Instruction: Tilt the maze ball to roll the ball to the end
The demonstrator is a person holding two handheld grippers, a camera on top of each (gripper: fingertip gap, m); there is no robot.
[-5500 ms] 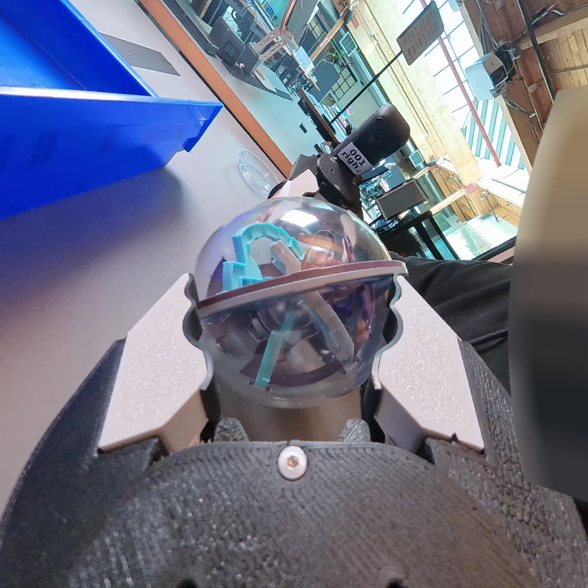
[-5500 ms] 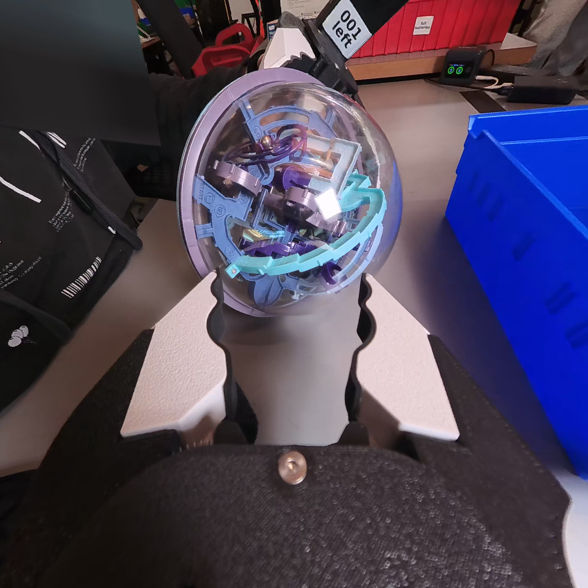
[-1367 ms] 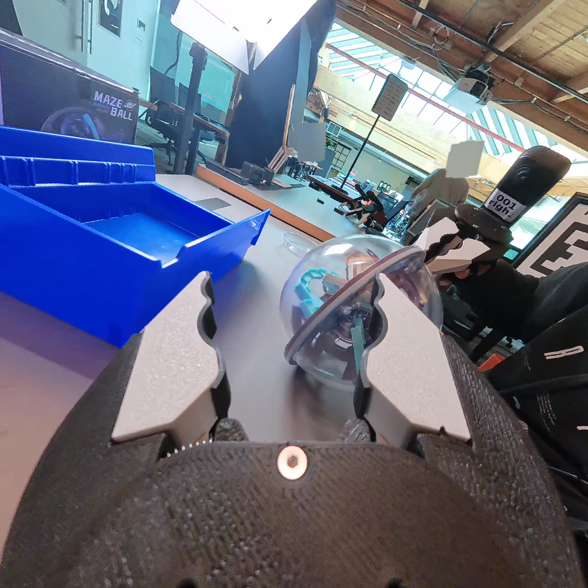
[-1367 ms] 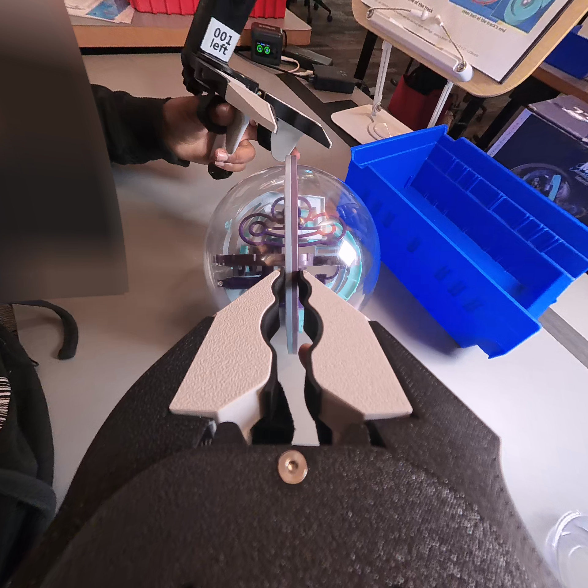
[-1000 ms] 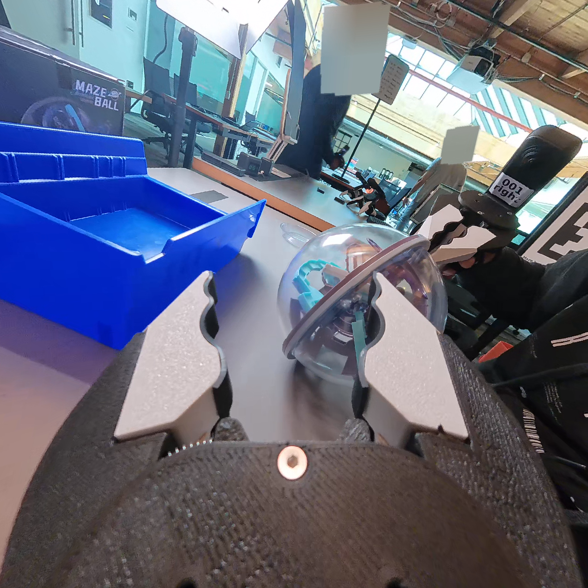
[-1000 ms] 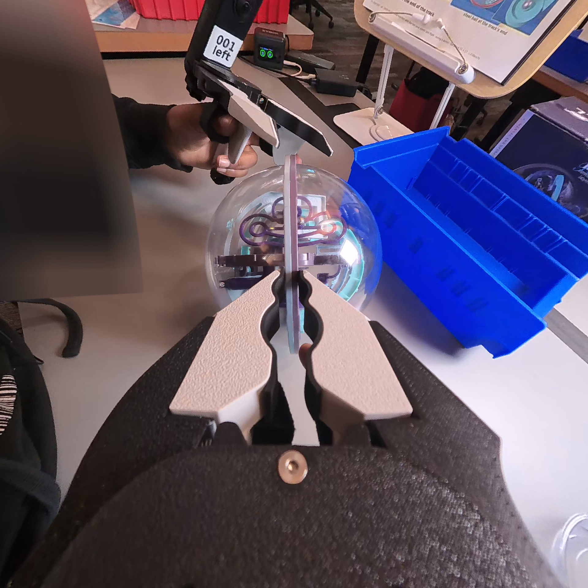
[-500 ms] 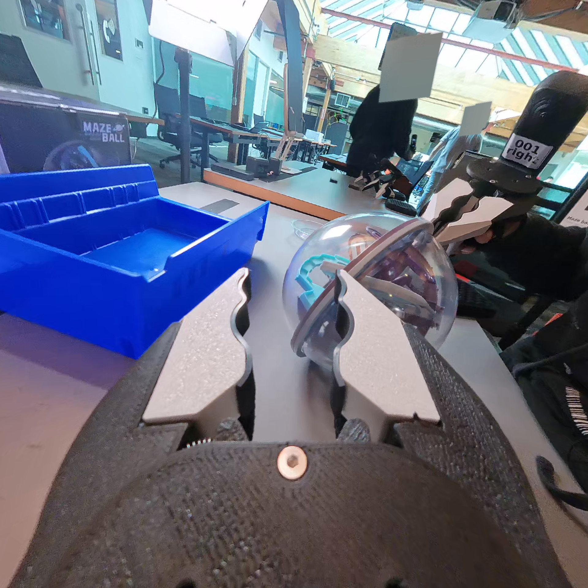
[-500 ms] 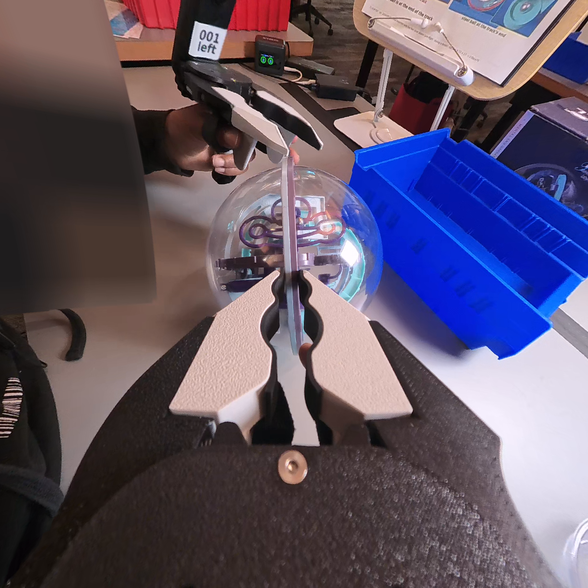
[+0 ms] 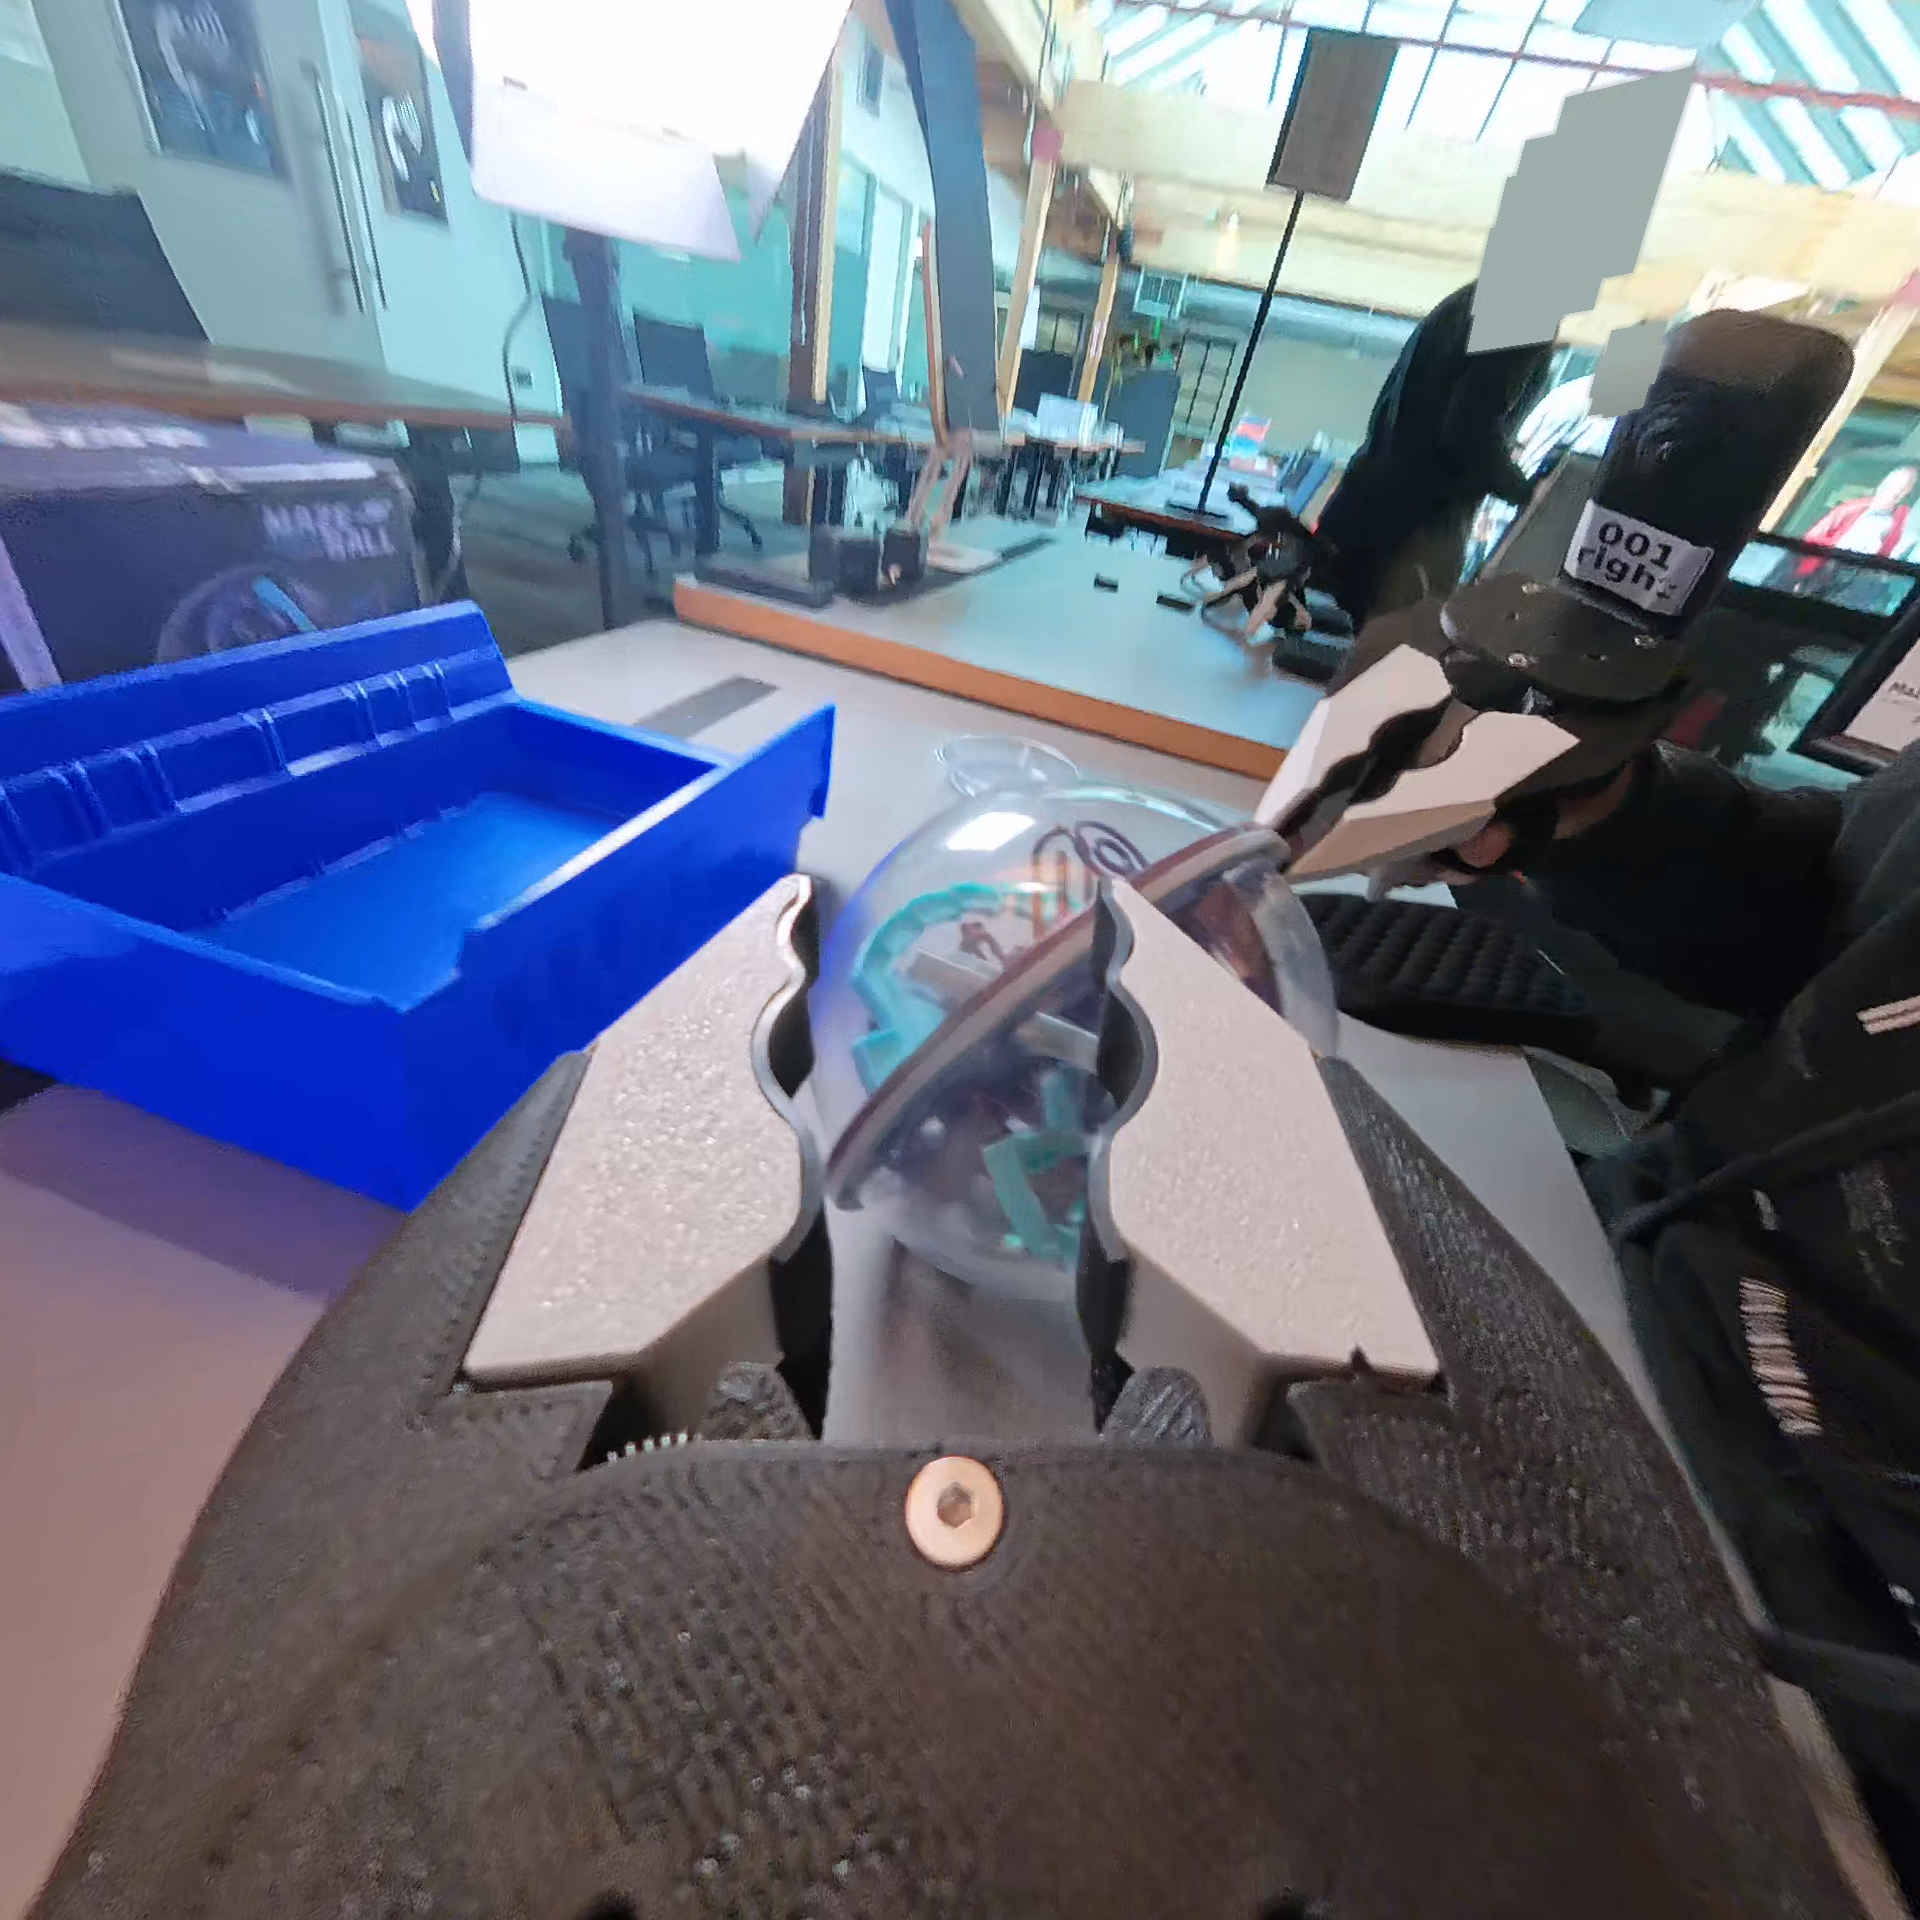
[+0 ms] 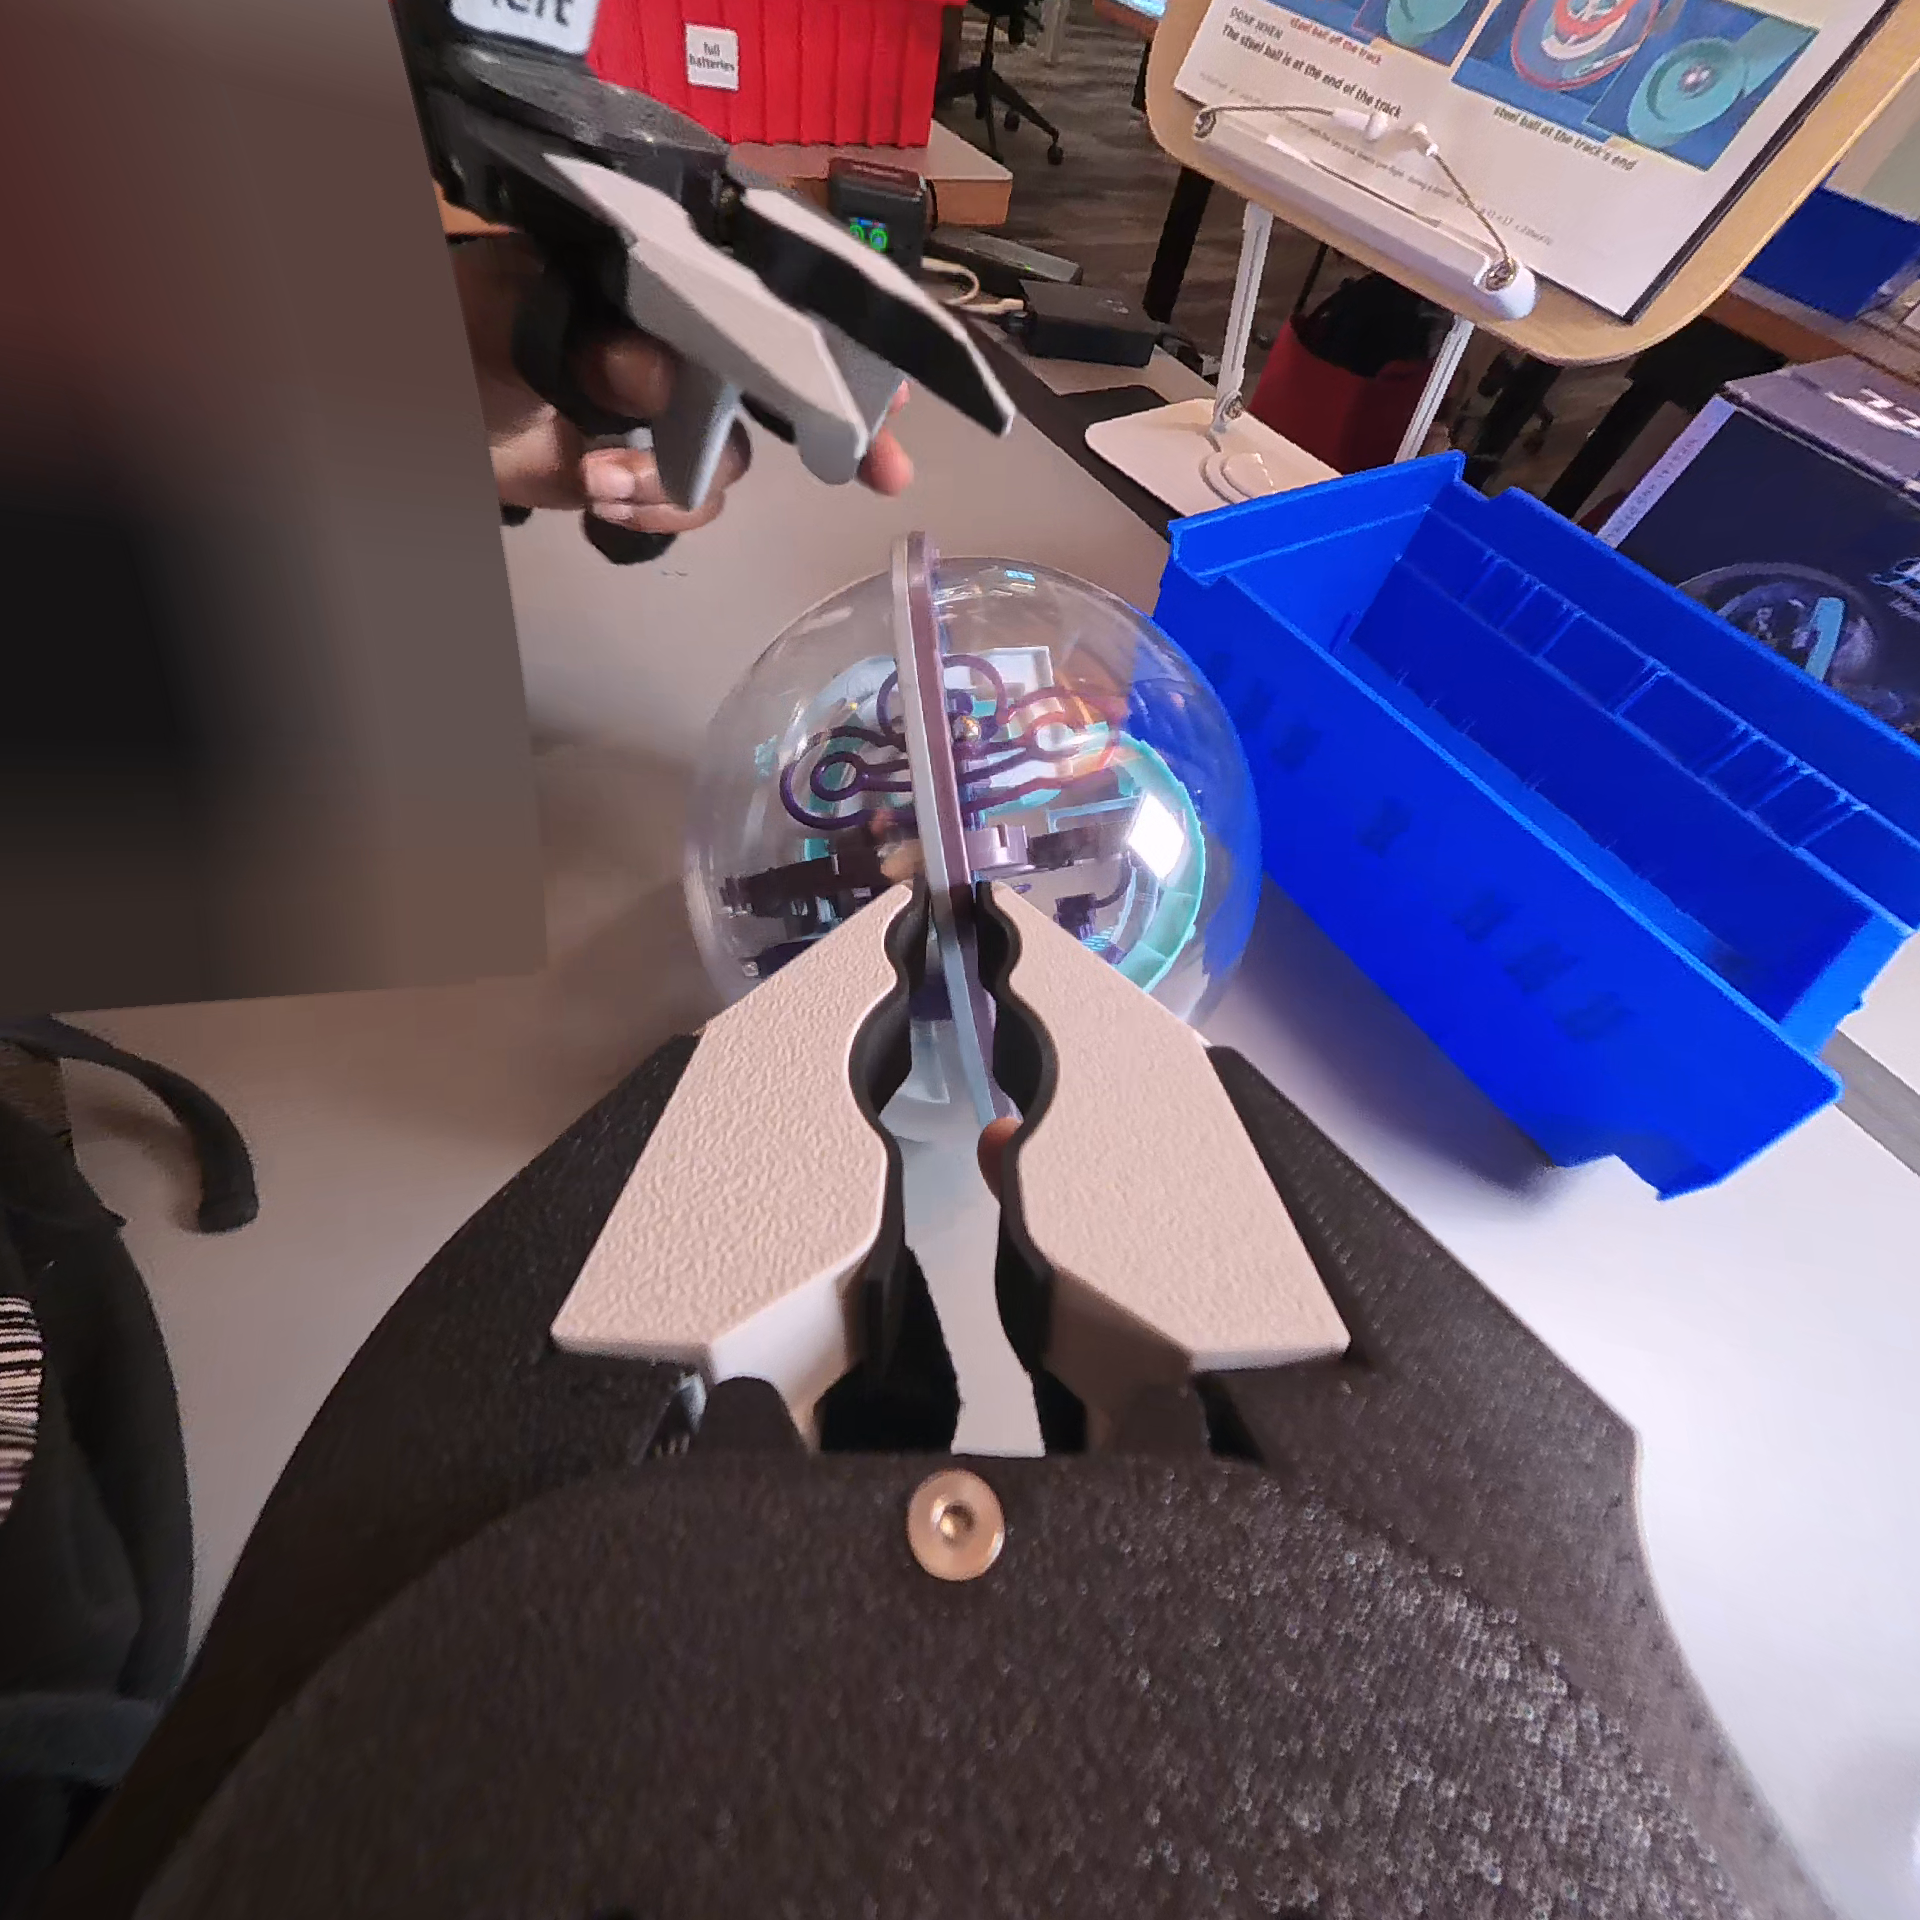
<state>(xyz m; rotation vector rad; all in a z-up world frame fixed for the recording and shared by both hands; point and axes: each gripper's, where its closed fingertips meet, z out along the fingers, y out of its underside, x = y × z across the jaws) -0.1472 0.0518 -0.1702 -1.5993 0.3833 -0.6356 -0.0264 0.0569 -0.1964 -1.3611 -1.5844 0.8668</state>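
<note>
The maze ball [image 10: 1070, 790] is a clear sphere with a purple rim and teal and purple tracks inside. It rests on the grey table beside the blue bin. A small steel ball [image 10: 966, 727] sits on the upper purple track. My right gripper [image 10: 945, 899] is shut on the ball's purple rim, and it also shows in the left wrist view [image 9: 1283, 836]. My left gripper [image 9: 951, 914] is open and empty, with the maze ball [image 9: 1039, 1018] showing beyond its fingertips. In the right wrist view the left gripper [image 10: 935, 431] hangs above and behind the ball, apart from it.
A blue bin [image 9: 644, 894] stands left of the ball; in the right wrist view the bin [image 10: 1299, 613] is on the right. A dark product box [image 9: 197, 551] stands behind it. A clear dish [image 9: 1003, 758] lies beyond the ball. A board on a stand [image 10: 1455, 135] is at the back.
My left gripper has lifted up and away from the ball's rim and its jaws have narrowed. The right gripper stays shut on the rim, and the ball has tipped slightly.
</note>
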